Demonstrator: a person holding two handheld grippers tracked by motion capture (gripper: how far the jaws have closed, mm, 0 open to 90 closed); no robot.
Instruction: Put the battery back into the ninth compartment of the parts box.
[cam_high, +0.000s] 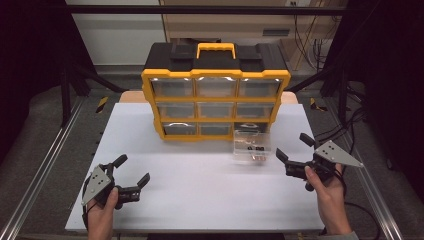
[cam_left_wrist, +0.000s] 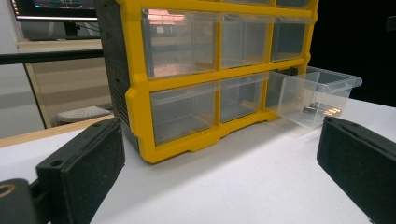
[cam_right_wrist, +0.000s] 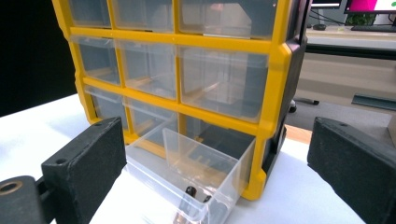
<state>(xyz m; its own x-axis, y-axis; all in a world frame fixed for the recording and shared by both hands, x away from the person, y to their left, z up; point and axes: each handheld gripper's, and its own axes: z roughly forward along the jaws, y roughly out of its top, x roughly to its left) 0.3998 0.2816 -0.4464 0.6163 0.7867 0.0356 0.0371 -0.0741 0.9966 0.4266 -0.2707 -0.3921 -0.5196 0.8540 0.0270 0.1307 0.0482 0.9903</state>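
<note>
A yellow and black drawer cabinet (cam_high: 216, 90) (cam_left_wrist: 187, 70) (cam_right_wrist: 187, 60) with clear drawers stands at the back middle of the white table (cam_high: 200, 190). Its bottom right drawer (cam_high: 252, 146) (cam_left_wrist: 317, 93) (cam_right_wrist: 187, 172) is pulled out and holds small dark and brass parts (cam_high: 255, 150) (cam_right_wrist: 190, 190). My left gripper (cam_high: 134, 170) (cam_left_wrist: 219, 177) rests near the front left of the table, open and holding nothing. On the right, my right gripper (cam_high: 295, 147) (cam_right_wrist: 215, 168) is open, its jaws just beside the pulled-out drawer and clear of it.
Metal rails (cam_high: 40, 175) run along both sides of the table. Cables (cam_high: 350, 125) lie on the floor at the right. A black frame bar (cam_high: 200, 9) crosses the back.
</note>
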